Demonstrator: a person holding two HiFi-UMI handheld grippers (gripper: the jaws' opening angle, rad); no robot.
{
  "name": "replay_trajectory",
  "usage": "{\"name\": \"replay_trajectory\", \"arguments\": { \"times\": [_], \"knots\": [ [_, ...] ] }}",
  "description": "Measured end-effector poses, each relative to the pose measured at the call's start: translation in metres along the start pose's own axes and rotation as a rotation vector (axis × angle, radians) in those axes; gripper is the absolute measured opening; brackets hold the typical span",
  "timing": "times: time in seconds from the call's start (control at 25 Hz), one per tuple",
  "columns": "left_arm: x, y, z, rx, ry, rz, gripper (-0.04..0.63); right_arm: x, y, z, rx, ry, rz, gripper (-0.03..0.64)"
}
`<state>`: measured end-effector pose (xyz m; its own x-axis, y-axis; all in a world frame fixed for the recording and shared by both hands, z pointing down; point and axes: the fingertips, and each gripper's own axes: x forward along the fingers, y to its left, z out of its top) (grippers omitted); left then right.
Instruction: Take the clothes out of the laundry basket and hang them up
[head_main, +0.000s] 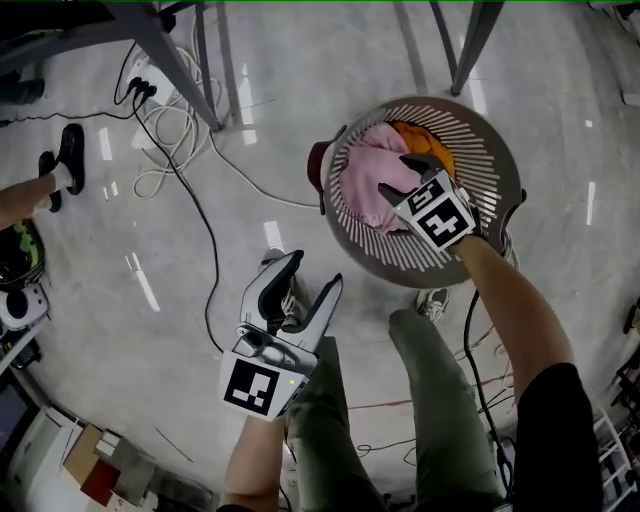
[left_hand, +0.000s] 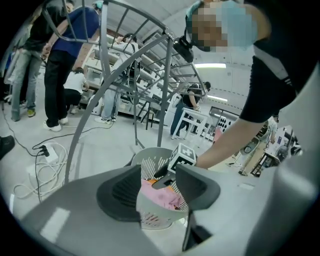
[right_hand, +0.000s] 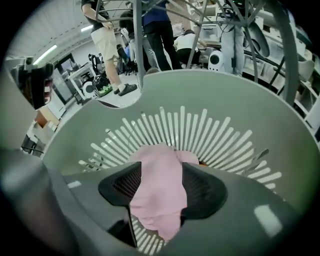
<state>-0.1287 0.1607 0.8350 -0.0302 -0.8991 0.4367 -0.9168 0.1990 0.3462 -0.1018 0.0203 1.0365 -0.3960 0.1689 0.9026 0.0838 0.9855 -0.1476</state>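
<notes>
Pink cloth (head_main: 365, 175) is lying in the basket (head_main: 480, 140) at one o'clock; we are holding right gripper (head_main: 398, 175) gaping over it, left gripper (head_main: 312, 270) gaping, empty.

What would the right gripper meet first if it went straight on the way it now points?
Most likely the pink garment in the laundry basket, framed by the open jaws of the right gripper; how near is unclear.

Laundry basket (head_main: 490, 150) at 2 o'clock held a pink garment (head_main: 365, 175) and an orange garment (head_main: 425, 145). Right gripper (head_main: 400, 177) was inside, over the pink garment. Left gripper (head_main: 312, 272) stood at 6 o'clock, jaws apart.
</notes>
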Motion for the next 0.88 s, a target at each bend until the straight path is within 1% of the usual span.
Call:
{"name": "replay_trajectory", "arguments": {
  "times": [0.16, 0.24, 0.4, 0.6, 0.68, 0.76, 0.8, 0.88],
  "knots": [
    [-0.004, 0.001, -0.019, 0.046, 0.052, -0.052, 0.189, 0.031, -0.017, 0.008, -0.009, 0.013, -0.03, 0.258],
    [-0.005, 0.005, -0.026, 0.042, 0.061, -0.059, 0.189, 0.047, -0.021, 0.01, -0.019, 0.034, -0.035, 0.258],
    [-0.008, 0.013, -0.039, 0.034, 0.067, -0.065, 0.189, 0.074, -0.023, 0.002, -0.029, 0.096, -0.018, 0.253],
    [-0.01, 0.022, -0.05, 0.017, 0.054, -0.062, 0.189, 0.098, -0.022, -0.006, -0.057, 0.141, 0.0, 0.249],
    [-0.011, 0.021, -0.055, 0.014, 0.066, -0.065, 0.189, 0.104, -0.016, -0.011, -0.082, 0.167, 0.018, 0.195],
    [-0.014, 0.02, -0.059, 0.015, 0.086, -0.066, 0.189, 0.101, -0.01, -0.012, -0.104, 0.171, 0.015, 0.091],
    [-0.015, 0.02, -0.059, 0.02, 0.096, -0.067, 0.189, 0.096, -0.009, -0.009, -0.1, 0.155, 0.004, 0.041],
    [-0.017, 0.019, -0.058, 0.035, 0.113, -0.074, 0.189, 0.077, -0.004, -0.003, -0.074, 0.097, -0.018, 0.034]
  ]
}}
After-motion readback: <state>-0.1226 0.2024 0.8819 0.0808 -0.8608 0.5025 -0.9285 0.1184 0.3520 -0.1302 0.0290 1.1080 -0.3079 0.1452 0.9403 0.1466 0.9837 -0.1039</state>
